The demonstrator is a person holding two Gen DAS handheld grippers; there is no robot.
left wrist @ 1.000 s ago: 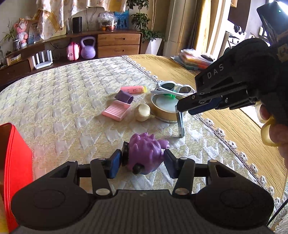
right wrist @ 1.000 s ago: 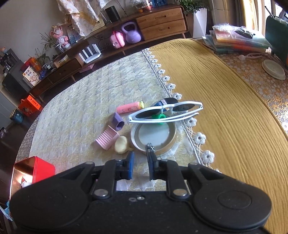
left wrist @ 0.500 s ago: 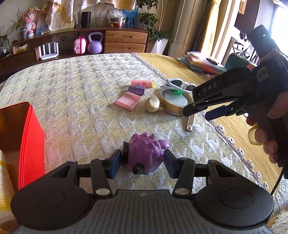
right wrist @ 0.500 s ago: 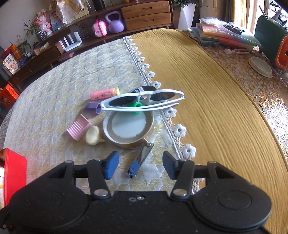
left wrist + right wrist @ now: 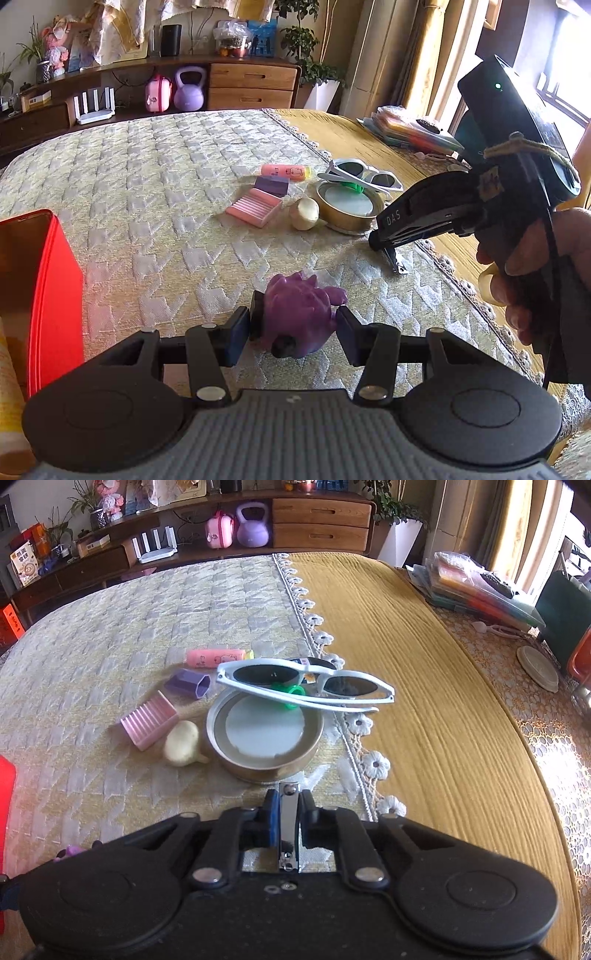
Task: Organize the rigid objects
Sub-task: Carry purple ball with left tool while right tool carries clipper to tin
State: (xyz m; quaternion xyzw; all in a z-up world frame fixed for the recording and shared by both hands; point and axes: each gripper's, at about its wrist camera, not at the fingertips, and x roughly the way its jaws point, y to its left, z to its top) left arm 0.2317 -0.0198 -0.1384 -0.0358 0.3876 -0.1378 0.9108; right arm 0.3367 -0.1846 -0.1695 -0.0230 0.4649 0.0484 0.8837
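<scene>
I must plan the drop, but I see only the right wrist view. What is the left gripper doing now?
Observer: The left gripper is shut on a purple spiky toy; its fingers press both sides.
Operator: Where can the toy go?
Observer: A red tin box stands just left of that gripper, with its top open.
Operator: How does my own load hang, seen from the side?
Observer: The nail clipper slopes down out of the right gripper, and its free end is close to the quilted tablecloth.
</scene>
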